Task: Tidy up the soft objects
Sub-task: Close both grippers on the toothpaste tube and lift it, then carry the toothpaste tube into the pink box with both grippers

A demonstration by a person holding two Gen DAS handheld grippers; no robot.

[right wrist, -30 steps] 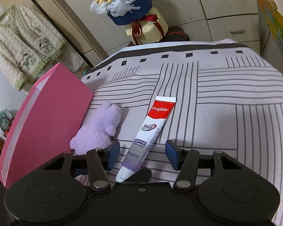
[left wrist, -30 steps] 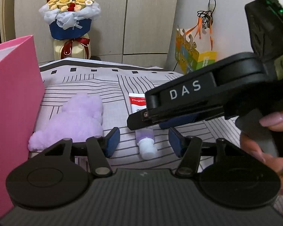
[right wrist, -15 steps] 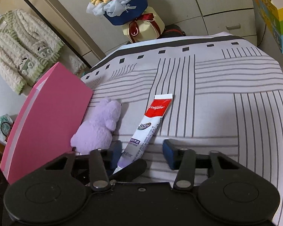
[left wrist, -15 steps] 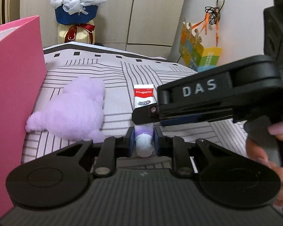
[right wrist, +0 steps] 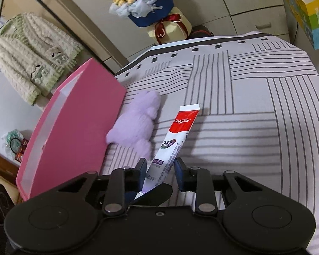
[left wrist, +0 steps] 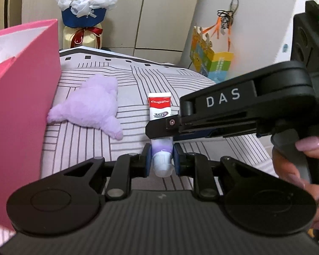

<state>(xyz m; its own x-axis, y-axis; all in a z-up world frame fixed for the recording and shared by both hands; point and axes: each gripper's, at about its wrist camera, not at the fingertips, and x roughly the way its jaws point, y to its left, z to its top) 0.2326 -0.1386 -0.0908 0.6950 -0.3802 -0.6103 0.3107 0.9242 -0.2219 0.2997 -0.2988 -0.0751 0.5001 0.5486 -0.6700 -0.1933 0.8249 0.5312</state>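
Observation:
A Colgate toothpaste tube lies on the striped bed. My left gripper is shut on its cap end. In the right wrist view the tube runs between the jaws of my right gripper, which stand narrowed around its body with a small gap on the right side. The right gripper's body crosses over the tube in the left wrist view. A purple plush toy lies left of the tube, against an open pink box; both also show in the right wrist view, the toy beside the box.
The striped bedcover stretches to the right. A flower bouquet stands behind the bed. A colourful paper bag hangs at the right wall. A knitted cardigan hangs at left.
My left gripper closed on the tube's cap end and lifted it slightly. My right gripper's jaws narrowed around the tube's body.

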